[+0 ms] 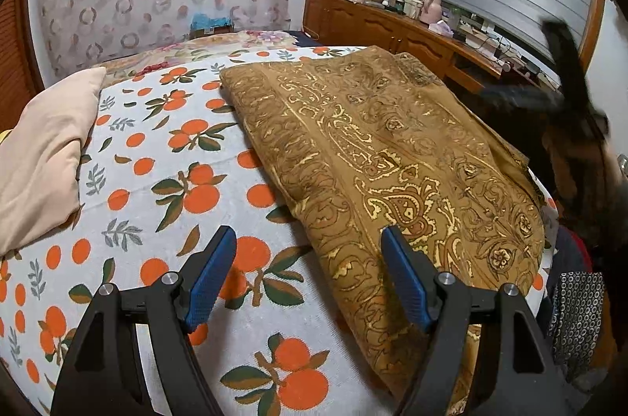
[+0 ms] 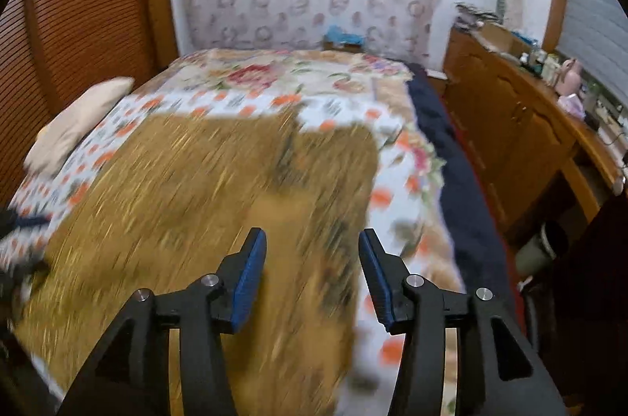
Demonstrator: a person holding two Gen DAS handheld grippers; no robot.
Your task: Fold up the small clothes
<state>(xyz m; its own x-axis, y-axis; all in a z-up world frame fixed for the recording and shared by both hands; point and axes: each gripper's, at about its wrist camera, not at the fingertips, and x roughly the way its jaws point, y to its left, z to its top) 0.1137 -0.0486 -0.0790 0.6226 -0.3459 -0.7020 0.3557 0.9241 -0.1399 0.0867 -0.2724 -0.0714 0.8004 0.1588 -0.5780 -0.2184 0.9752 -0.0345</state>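
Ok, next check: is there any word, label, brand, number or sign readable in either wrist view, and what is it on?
None can be read.
Brown patterned cloth: paisley ornament only, no lettering.
Orange-print bedspread: fruit and leaves only.
Bottles and boxes on the wooden sideboard: any labels too small to read.
Right wrist view: too blurred by motion to read anything.

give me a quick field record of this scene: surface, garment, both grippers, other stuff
surface: bed with orange-fruit sheet
garment: brown paisley cloth, folded flat, on the bed's right side
left gripper: open, empty, at the cloth's near edge
right gripper: open, empty, above the cloth; view blurred
other: beige pillow at left; wooden cabinet at right
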